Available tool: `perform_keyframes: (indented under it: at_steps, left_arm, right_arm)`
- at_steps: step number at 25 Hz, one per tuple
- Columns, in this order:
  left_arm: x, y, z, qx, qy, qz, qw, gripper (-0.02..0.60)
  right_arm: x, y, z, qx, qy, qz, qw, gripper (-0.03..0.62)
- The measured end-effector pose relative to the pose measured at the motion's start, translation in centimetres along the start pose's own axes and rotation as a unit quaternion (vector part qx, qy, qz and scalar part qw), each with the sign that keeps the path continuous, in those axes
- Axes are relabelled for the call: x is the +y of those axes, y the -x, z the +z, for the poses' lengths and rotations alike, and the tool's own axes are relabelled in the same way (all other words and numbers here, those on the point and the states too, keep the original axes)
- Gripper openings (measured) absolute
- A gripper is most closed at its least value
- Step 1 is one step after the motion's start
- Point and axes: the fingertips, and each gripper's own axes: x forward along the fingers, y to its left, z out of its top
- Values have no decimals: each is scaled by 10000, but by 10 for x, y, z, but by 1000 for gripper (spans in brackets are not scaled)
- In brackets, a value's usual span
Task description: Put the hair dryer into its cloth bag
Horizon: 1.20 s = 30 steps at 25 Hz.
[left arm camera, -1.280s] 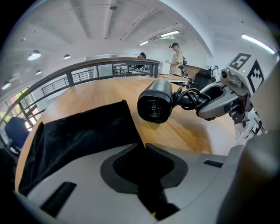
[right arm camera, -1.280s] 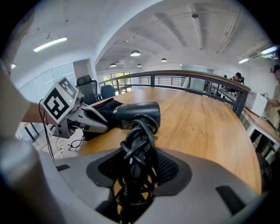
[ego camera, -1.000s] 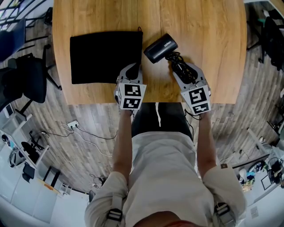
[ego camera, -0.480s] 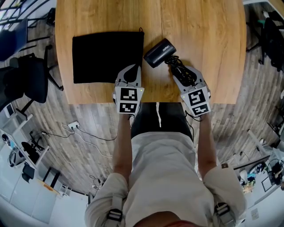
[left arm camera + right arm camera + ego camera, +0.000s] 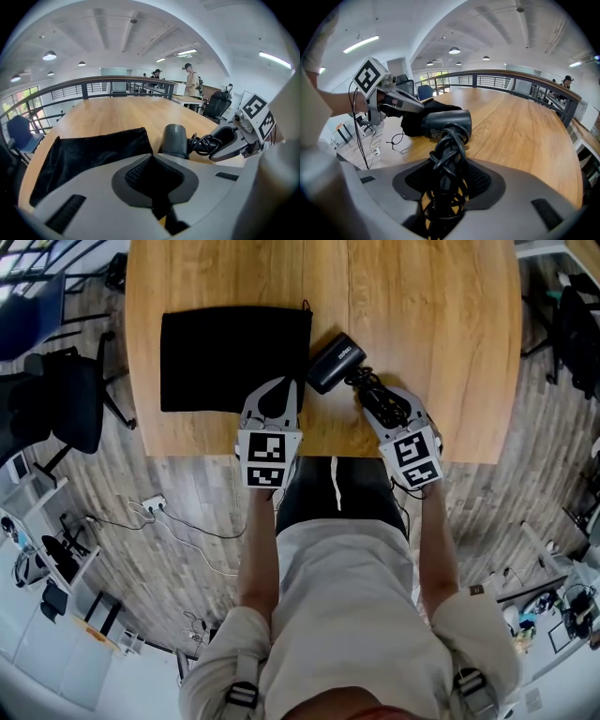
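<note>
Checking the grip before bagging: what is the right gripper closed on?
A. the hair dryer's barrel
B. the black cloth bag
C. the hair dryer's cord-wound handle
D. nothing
C: in the right gripper view, the right gripper has its fingers clamped on the coiled cord and handle of the hair dryer, with the barrel sticking out ahead. The cloth bag lies flat on the table.

table (image 5: pixel 422 315): smooth light wood | cloth bag (image 5: pixel 234 357): matt black fabric | hair dryer (image 5: pixel 335 362): smooth dark plastic
</note>
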Motion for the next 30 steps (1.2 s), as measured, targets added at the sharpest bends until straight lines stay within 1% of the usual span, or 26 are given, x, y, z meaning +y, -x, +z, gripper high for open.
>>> perform_keyframes:
  at_steps: [17,30]
  left_arm:
    - [-4,18,13,-315,17,-135,9994,25]
    - [-8,27,15,-432,21,-335,9985,25]
  right_arm:
    - [36,-23,23,134,477,750,9960,212]
    - [53,-46,52,146,985,1090,9890,212]
